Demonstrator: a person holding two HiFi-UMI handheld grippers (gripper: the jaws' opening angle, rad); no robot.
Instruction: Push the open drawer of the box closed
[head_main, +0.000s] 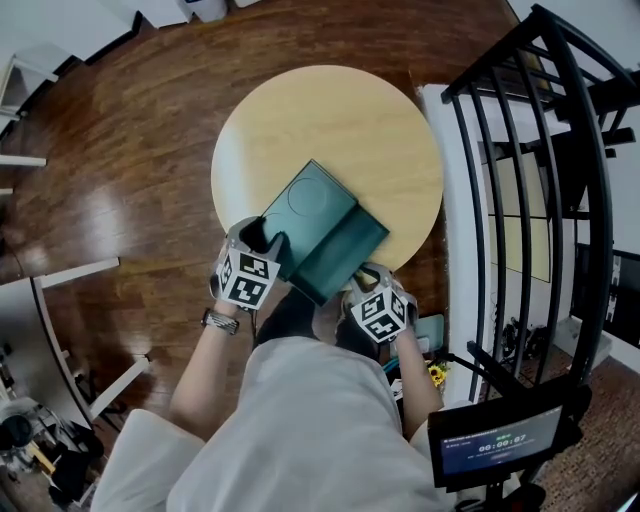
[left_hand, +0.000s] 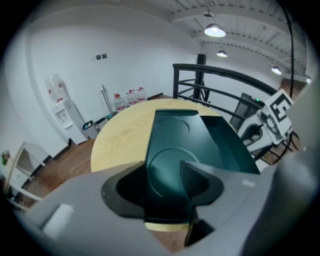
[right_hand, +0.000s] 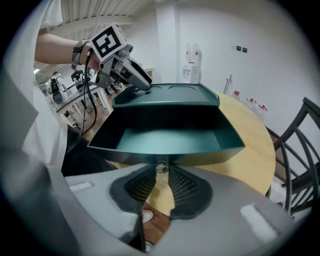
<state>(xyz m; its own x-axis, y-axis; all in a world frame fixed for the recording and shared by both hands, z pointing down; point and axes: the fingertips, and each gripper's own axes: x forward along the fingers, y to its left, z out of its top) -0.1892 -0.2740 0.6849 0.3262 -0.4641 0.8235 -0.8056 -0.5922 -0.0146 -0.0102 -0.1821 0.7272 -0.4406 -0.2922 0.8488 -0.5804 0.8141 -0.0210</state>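
A dark green box (head_main: 312, 198) lies on the round wooden table (head_main: 330, 110), its drawer (head_main: 347, 252) pulled out toward me over the table's near edge. My left gripper (head_main: 262, 240) clamps the box's near left end; in the left gripper view the box (left_hand: 170, 145) fills the gap between the wide-set jaws of that gripper (left_hand: 162, 187). My right gripper (right_hand: 161, 172) is shut on the small metal knob (right_hand: 161, 167) on the front of the drawer (right_hand: 165, 137), which looks empty inside. The right gripper (head_main: 365, 275) sits at the drawer's near end.
A black metal railing (head_main: 530, 150) runs along the right of the table. A small screen on a stand (head_main: 495, 440) is at the lower right. White furniture frames (head_main: 60, 275) stand on the wooden floor at the left. A water dispenser (left_hand: 60, 107) stands by the far wall.
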